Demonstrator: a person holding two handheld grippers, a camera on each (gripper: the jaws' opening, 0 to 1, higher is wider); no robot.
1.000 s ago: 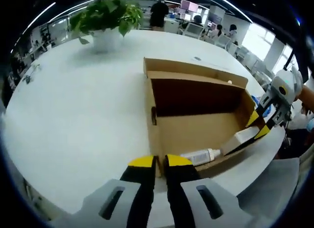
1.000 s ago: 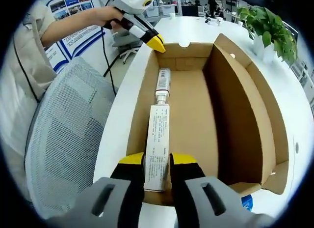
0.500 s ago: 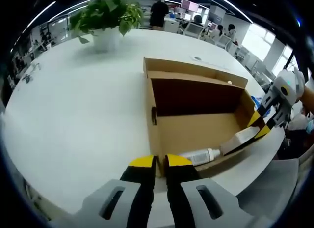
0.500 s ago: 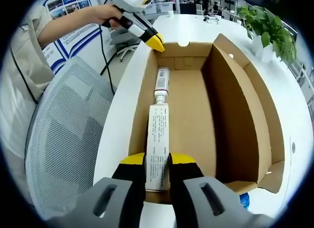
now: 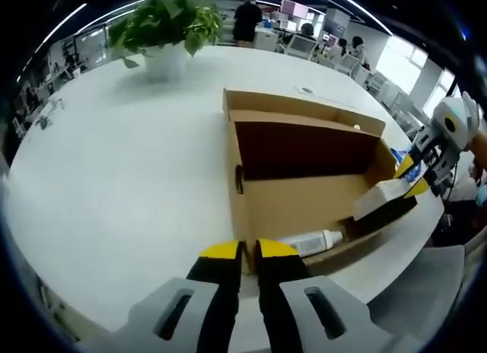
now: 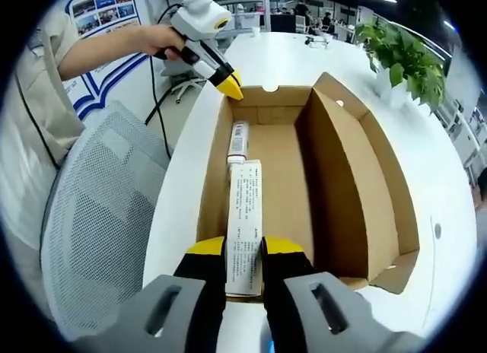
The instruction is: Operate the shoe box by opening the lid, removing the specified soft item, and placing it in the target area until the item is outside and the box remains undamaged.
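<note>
Inside the open shoe box (image 6: 304, 193), near its long wall: white tube (image 6: 243, 220), flat end clamped by right gripper (image 6: 243, 250). Left gripper (image 5: 249, 252): jaws closed on the box's end wall.

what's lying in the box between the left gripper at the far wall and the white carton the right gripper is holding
A white tube, lying along the box's side wall between the left gripper and the carton, as seen in the right gripper view.

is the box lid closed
No, the box stands open, and the right gripper holds a white carton over its inside.
</note>
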